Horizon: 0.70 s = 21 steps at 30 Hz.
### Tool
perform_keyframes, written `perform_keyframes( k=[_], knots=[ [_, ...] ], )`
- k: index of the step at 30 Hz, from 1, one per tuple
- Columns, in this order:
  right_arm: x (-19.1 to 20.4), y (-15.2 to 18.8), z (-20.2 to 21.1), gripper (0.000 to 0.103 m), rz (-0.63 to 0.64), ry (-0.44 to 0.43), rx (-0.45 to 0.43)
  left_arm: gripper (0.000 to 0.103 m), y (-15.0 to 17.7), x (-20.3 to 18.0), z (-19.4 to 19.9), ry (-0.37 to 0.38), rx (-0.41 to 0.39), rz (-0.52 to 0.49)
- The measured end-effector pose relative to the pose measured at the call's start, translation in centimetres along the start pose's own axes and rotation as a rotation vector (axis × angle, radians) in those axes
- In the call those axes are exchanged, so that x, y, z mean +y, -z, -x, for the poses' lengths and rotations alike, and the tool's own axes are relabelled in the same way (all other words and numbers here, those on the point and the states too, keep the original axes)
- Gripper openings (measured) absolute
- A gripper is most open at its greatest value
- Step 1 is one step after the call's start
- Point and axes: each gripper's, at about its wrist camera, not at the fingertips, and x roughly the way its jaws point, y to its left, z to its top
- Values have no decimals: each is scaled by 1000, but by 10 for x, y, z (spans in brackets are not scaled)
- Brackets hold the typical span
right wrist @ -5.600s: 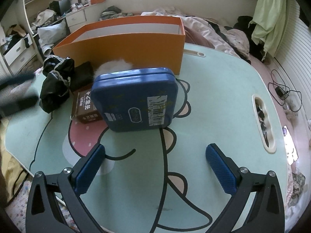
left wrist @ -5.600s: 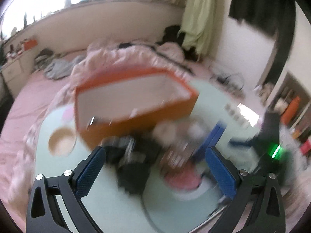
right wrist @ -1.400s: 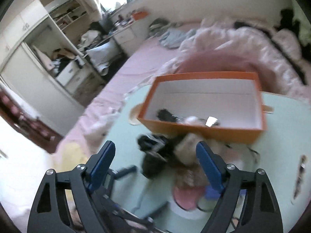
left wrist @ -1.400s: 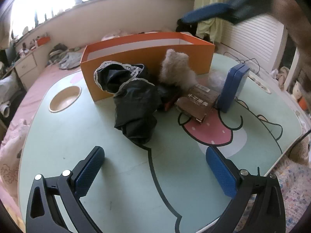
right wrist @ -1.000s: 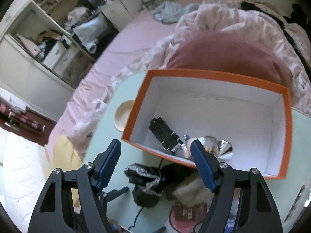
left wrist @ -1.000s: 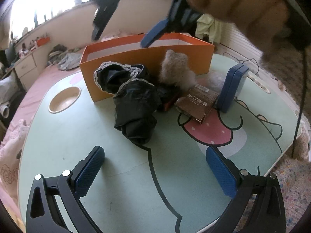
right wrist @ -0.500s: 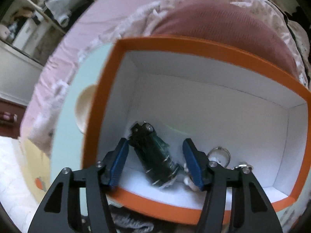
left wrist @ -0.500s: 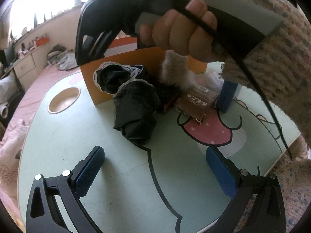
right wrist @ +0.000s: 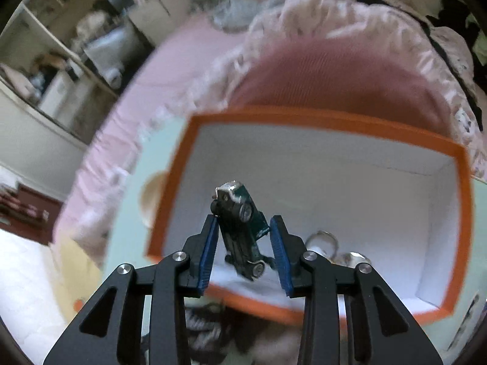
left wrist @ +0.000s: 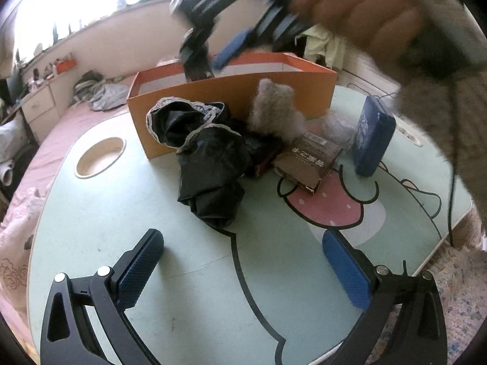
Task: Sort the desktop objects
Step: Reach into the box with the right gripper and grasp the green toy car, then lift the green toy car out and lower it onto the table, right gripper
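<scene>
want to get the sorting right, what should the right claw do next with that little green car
Probably lift it straight up. The right claw, whose jaws have just been closing, now pinches the green toy car inside the orange box, whose walls surround it.

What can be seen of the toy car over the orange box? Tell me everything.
The toy car is dark green with silvery trim and small wheels, metal by its shine. It stands tilted on end, nose up, between the blue pads of the right tool, which has just been closing and seems to pinch it. Below is the orange box with its white inside.
</scene>
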Motion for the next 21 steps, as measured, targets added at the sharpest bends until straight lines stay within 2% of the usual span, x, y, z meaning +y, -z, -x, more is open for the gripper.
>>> perform_keyframes(
  k=[2,5,10,12,15,19,21],
  knots=[
    [-3,8,30,25,7,-20,-55,103,1,0,0,0,0,0],
    [-8,26,63,24,15,-43,-114,103,1,0,1,0,0,0],
    [-14,45,75,24,-30,-49,-161,103,1,0,0,-1,0,0],
    [-13,51,78,0,-35,-78,-177,103,1,0,0,0,0,0],
    [-15,68,82,1,-37,-130,-174,103,1,0,0,-1,0,0],
    [-17,82,85,1,-13,-54,-210,103,1,0,0,0,0,1],
    [-23,85,86,2,-29,-63,-221,103,1,1,0,-1,0,1]
  ],
)
